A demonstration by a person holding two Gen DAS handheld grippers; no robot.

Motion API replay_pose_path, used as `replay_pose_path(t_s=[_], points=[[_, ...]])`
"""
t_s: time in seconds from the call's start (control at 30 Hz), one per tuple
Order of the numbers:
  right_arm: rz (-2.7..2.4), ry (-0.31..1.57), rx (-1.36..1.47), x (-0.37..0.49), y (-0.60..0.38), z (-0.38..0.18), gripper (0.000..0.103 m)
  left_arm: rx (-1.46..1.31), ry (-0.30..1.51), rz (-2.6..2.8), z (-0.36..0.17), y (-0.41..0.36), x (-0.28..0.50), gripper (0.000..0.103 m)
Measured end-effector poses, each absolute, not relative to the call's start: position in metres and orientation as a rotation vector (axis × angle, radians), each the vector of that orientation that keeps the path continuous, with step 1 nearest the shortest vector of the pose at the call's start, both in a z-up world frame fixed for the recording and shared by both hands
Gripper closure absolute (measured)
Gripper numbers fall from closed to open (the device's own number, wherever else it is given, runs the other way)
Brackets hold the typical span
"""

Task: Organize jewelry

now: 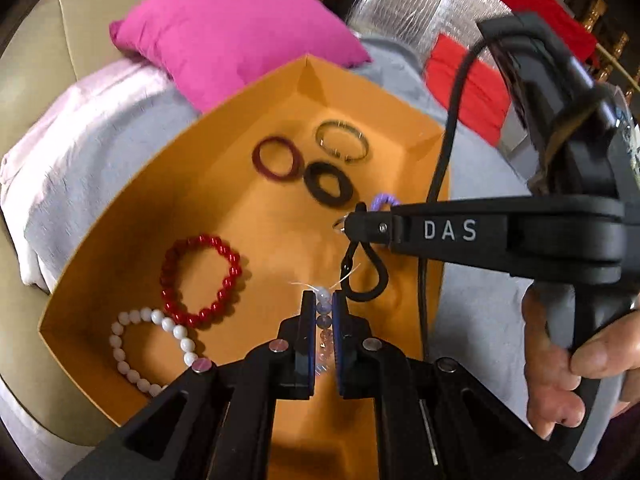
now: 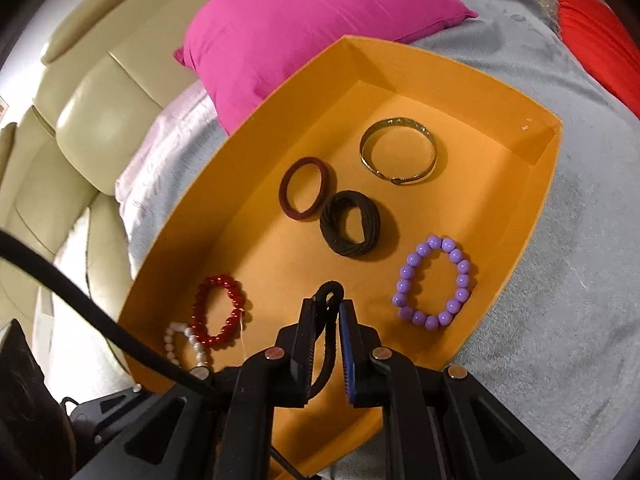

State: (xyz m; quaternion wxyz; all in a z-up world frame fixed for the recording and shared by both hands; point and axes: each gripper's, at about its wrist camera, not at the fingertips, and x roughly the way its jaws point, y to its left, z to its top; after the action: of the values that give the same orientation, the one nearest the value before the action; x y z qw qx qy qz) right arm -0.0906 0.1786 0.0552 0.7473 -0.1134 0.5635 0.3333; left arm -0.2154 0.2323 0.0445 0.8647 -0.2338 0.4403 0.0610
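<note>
An orange tray (image 1: pixel 120 216) (image 2: pixel 516 104) holds a red bead bracelet (image 1: pixel 200 278) (image 2: pixel 218 312), a white bead bracelet (image 1: pixel 152 346) (image 2: pixel 186 346), a maroon band (image 1: pixel 276 158) (image 2: pixel 304 188), a black hair tie (image 1: pixel 328 184) (image 2: pixel 354 224), a gold bangle (image 1: pixel 342 140) (image 2: pixel 398 152) and a purple bead bracelet (image 2: pixel 436 284). My left gripper (image 1: pixel 323 300) is shut on a pale bead bracelet (image 1: pixel 324 320) above the tray. My right gripper (image 2: pixel 327 312) (image 1: pixel 352 224) is shut on a thin black cord loop (image 2: pixel 330 292) (image 1: pixel 366 272), just above the left one.
The tray rests on a grey blanket (image 2: pixel 560 240) over a cream sofa (image 2: pixel 80 120). A pink cushion (image 1: pixel 232 36) (image 2: pixel 312 28) lies behind the tray. Red fabric (image 1: pixel 468 84) is at the right. A black cable (image 1: pixel 440 160) hangs from the right gripper.
</note>
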Motion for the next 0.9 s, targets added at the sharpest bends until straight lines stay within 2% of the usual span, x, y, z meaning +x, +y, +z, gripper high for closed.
replay_pose_path(t_s=[0.17, 0.23, 0.3, 0.33, 0.63, 0.77, 0.9], points=[[0.664, 1.29, -0.294, -0.084, 0.184, 0.043, 0.086, -0.502, 1.0, 0.124, 0.03, 0.232, -0.208, 0.095], [0.681, 1.295, -0.264, -0.081, 0.182, 0.045, 0.08, -0.519, 1.008, 0.133, 0.028, 0.234, -0.208, 0.087], [0.676, 1.282, -0.244, -0.078, 0.178, 0.049, 0.07, -0.51, 1.004, 0.154, 0.032, 0.235, -0.209, 0.05], [0.677, 1.268, -0.239, -0.078, 0.176, 0.052, 0.067, -0.501, 0.988, 0.169, 0.036, 0.235, -0.21, 0.045], [0.752, 1.08, -0.122, -0.1, 0.124, 0.108, 0.067, -0.371, 0.824, 0.265, 0.1, 0.235, -0.243, 0.039], [0.784, 0.989, -0.084, -0.124, 0.097, 0.134, 0.067, -0.274, 0.743, 0.352, 0.136, 0.231, -0.266, 0.026], [0.803, 0.899, -0.111, -0.165, 0.073, 0.157, 0.067, -0.086, 0.688, 0.461, 0.17, 0.216, -0.291, 0.025]])
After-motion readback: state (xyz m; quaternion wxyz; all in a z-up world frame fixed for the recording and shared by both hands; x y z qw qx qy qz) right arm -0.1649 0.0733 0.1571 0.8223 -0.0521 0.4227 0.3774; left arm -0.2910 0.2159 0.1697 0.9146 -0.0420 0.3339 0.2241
